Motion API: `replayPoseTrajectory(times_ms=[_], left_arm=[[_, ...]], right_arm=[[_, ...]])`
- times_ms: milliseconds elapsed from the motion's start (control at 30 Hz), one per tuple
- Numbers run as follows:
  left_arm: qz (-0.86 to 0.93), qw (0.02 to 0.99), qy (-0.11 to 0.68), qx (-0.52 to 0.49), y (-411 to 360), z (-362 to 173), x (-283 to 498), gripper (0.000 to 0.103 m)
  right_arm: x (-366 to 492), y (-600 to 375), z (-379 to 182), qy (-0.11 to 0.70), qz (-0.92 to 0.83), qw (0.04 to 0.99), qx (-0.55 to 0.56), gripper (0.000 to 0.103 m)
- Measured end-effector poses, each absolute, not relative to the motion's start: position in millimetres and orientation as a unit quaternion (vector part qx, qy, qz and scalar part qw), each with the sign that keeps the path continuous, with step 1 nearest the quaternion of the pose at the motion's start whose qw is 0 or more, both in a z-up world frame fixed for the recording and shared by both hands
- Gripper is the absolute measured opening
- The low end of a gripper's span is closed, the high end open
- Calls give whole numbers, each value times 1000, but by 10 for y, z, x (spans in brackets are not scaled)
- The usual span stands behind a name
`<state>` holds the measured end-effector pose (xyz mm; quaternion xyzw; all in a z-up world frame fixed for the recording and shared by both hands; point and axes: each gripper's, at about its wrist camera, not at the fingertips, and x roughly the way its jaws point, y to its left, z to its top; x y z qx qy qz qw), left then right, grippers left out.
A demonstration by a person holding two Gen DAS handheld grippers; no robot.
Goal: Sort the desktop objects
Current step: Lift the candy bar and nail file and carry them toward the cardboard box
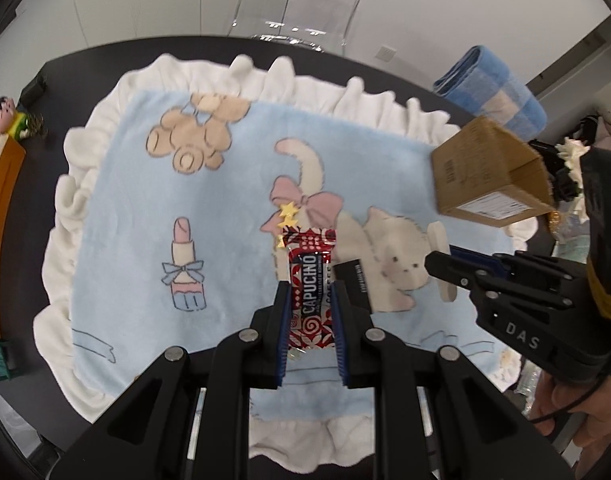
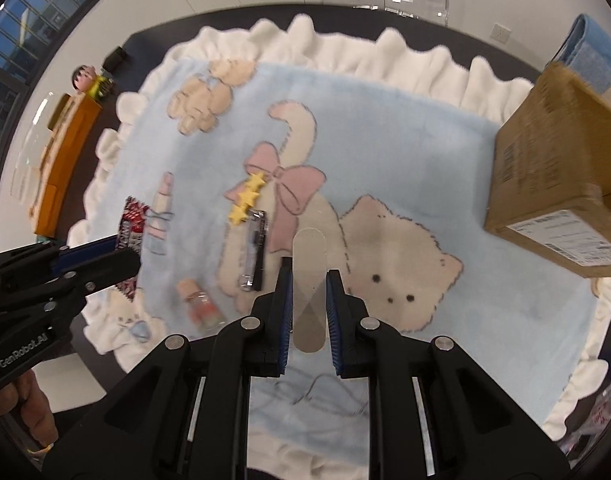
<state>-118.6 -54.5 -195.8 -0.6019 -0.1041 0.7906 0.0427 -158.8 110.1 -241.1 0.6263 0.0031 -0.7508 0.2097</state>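
Left gripper is clamped on a red coffee sachet, which sticks out forward between its fingers. Right gripper pinches a pale nail file the same way. Beyond lie a small bottle, black packet and star clip on the blue blanket, cardboard box at right, over a dark worktop.

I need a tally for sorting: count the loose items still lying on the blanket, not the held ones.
3: star hair clip by the pink bow, black pen pack just below it, small corked bottle near the front edge. Others may be hidden.
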Motion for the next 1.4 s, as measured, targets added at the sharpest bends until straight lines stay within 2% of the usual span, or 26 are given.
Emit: replayPoseTrajectory(times_ms=[567, 1400], left_arm=[[811, 118, -55, -571, 24, -1010, -948, 19], [809, 144, -24, -569, 951, -941, -982, 19]], right_arm=[[-1124, 1485, -1065, -49, -797, 169, 578, 16], [-808, 2412, -743, -102, -809, 135, 563, 17]])
